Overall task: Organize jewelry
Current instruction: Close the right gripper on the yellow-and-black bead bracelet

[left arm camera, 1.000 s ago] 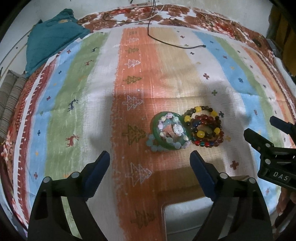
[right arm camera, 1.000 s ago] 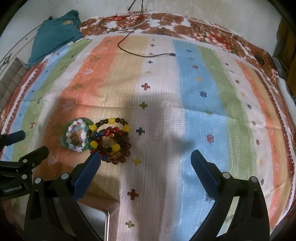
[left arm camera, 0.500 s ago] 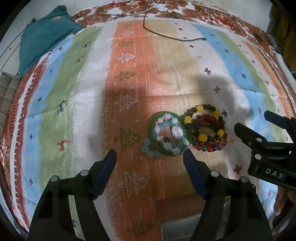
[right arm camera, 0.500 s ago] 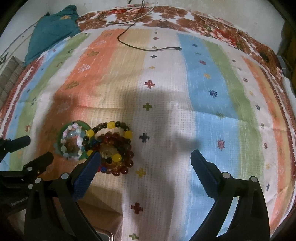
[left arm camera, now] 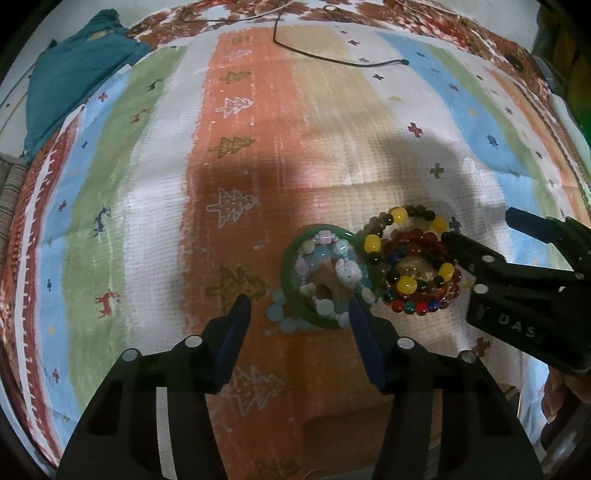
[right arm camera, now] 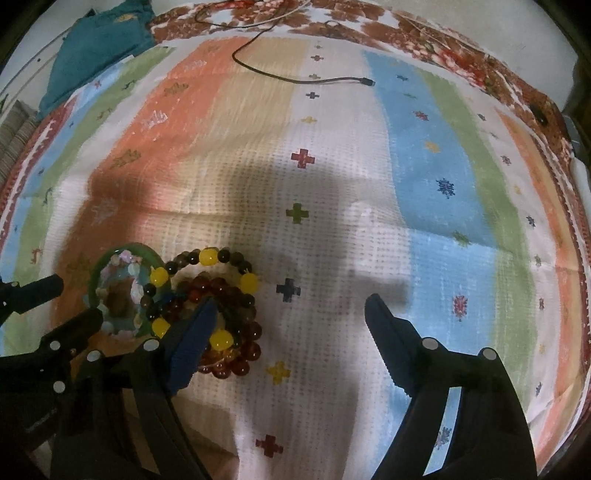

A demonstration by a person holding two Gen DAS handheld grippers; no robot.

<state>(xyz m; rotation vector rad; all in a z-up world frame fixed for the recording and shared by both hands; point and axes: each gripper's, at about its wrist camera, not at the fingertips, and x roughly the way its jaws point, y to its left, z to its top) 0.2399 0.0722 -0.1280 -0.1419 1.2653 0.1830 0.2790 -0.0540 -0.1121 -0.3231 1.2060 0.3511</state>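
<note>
A green bangle (left arm camera: 290, 266) with pale pastel bead bracelets (left arm camera: 325, 306) lying in and beside it rests on the striped cloth. Right next to it is a pile of bead bracelets (left arm camera: 417, 266) in red, amber, dark and yellow beads. My left gripper (left arm camera: 299, 308) is open, its jaws on either side of the bangle's near edge. My right gripper (right arm camera: 291, 306) is open; its left finger (right arm camera: 195, 332) lies over the bead pile (right arm camera: 218, 295), and the bangle (right arm camera: 96, 273) is left of it. The right gripper also shows in the left wrist view (left arm camera: 480, 240).
A striped cloth (left arm camera: 332, 129) with tree and cross motifs covers the surface. A black cable (left arm camera: 332, 59) lies at the far side. A teal cloth (left arm camera: 70, 74) sits at the far left. A flowered fabric (right arm camera: 369, 22) borders the back.
Both grippers have moved forward and down towards the jewelry. The left jaws have narrowed and now flank the bangle. The right gripper's left finger now overlaps the bead pile.
</note>
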